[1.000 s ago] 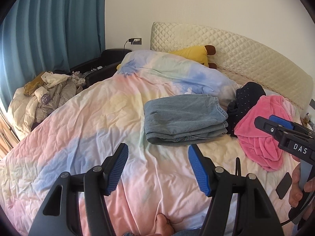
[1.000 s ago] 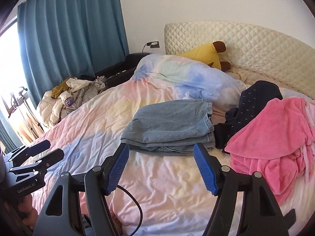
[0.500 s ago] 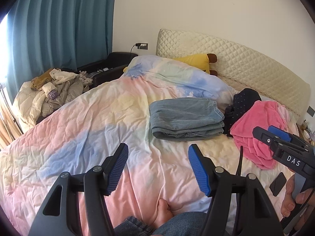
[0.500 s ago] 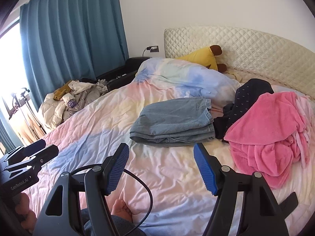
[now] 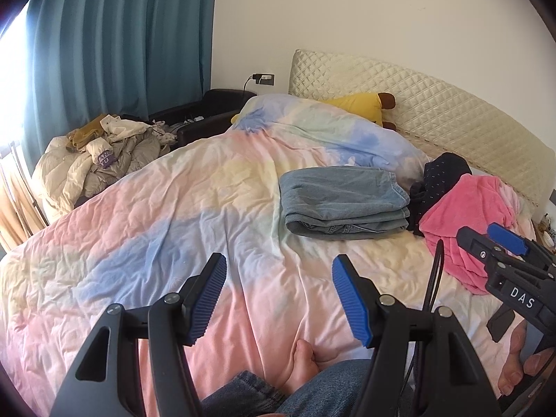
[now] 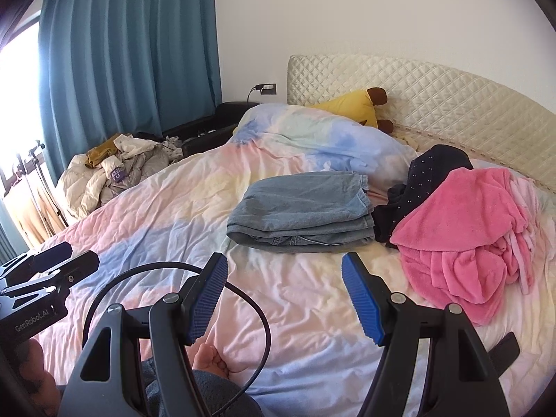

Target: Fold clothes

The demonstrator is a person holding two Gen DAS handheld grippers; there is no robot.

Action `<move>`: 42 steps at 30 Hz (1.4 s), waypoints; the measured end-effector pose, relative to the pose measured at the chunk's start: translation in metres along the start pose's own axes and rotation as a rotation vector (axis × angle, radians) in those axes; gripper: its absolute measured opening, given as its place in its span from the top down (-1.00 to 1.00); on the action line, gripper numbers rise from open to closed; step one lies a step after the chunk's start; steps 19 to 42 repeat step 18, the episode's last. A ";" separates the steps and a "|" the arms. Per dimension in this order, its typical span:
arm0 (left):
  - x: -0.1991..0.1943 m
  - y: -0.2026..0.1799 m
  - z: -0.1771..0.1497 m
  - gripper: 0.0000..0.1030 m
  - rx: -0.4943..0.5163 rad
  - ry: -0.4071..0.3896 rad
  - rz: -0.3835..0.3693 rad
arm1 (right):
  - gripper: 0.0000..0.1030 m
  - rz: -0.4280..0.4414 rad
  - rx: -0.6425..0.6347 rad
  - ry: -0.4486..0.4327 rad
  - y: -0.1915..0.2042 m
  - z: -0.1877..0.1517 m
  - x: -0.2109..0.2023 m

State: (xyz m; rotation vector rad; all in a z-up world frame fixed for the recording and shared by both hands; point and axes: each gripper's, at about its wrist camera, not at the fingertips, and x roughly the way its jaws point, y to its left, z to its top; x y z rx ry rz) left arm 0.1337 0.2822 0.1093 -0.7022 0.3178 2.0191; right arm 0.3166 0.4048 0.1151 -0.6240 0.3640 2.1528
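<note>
Folded blue jeans [image 5: 342, 201] lie in a neat stack on the pastel duvet [image 5: 208, 215], also in the right wrist view [image 6: 302, 212]. Right of them lie a crumpled dark dotted garment [image 5: 438, 180] [image 6: 420, 187] and a crumpled pink fleece garment [image 5: 465, 222] [image 6: 465, 239]. My left gripper [image 5: 278, 299] is open and empty, held above the duvet well short of the jeans. My right gripper [image 6: 285, 299] is open and empty, also short of the jeans; it shows at the right edge of the left wrist view [image 5: 486, 243].
A pile of pale clothes [image 5: 100, 160] lies beside the bed at the left, under teal curtains [image 5: 114, 45]. A yellow plush toy [image 5: 358, 107] rests by the quilted headboard [image 5: 434, 111]. The person's bare foot [image 5: 302, 365] and a black cable [image 6: 243, 295] are near the grippers.
Both grippers have pulled back and up from the jeans, so more of the bed and room shows. The person's leg and foot have come into view. Both stay open.
</note>
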 end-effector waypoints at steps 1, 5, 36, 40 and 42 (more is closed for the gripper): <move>0.000 0.000 -0.001 -0.27 -0.001 0.000 -0.001 | -0.35 -0.003 -0.002 -0.002 0.001 0.000 -0.001; 0.001 0.002 -0.002 -0.27 -0.005 0.006 0.001 | -0.35 -0.010 0.000 -0.007 0.001 -0.002 -0.003; -0.006 0.005 -0.004 -0.27 -0.012 -0.004 0.001 | -0.35 -0.009 -0.011 -0.012 0.008 -0.004 -0.007; -0.006 0.005 -0.004 -0.27 -0.012 -0.004 0.001 | -0.35 -0.009 -0.011 -0.012 0.008 -0.004 -0.007; -0.006 0.005 -0.004 -0.27 -0.012 -0.004 0.001 | -0.35 -0.009 -0.011 -0.012 0.008 -0.004 -0.007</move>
